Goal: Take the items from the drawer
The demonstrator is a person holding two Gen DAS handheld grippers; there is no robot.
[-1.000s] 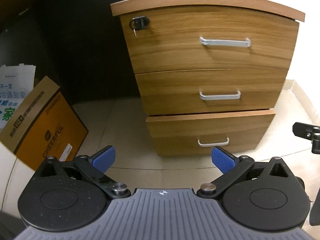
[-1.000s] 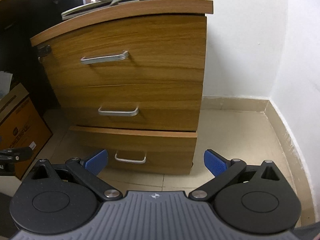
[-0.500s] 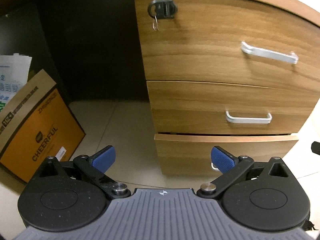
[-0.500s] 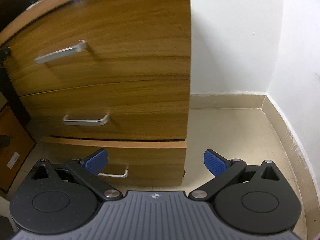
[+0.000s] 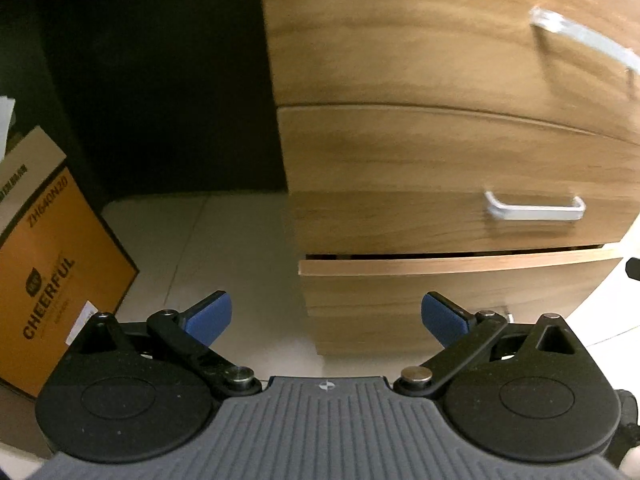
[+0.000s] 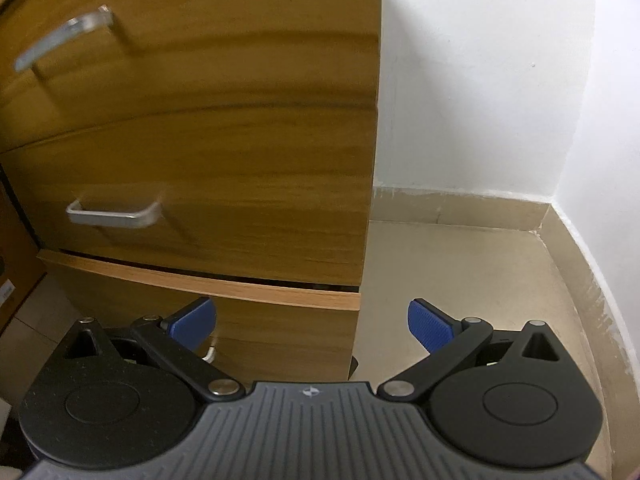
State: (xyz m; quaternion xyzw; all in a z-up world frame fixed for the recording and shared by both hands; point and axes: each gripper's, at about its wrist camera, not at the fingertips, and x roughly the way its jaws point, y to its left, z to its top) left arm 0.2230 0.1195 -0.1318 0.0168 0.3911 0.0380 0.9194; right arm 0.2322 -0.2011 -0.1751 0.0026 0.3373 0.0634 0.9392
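Brown wood-grain drawers, silver handles, orange box, white wall.

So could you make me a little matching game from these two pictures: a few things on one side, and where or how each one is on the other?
Things:
1. bottom drawer
2. middle drawer
3. orange box
4. left gripper

States or places:
A. standing on the floor, left of the cabinet
B. shut flush, silver handle showing
C. pulled out slightly, dark gap above it
D. open, holding nothing

Pairs: 1-C, 2-B, 3-A, 4-D
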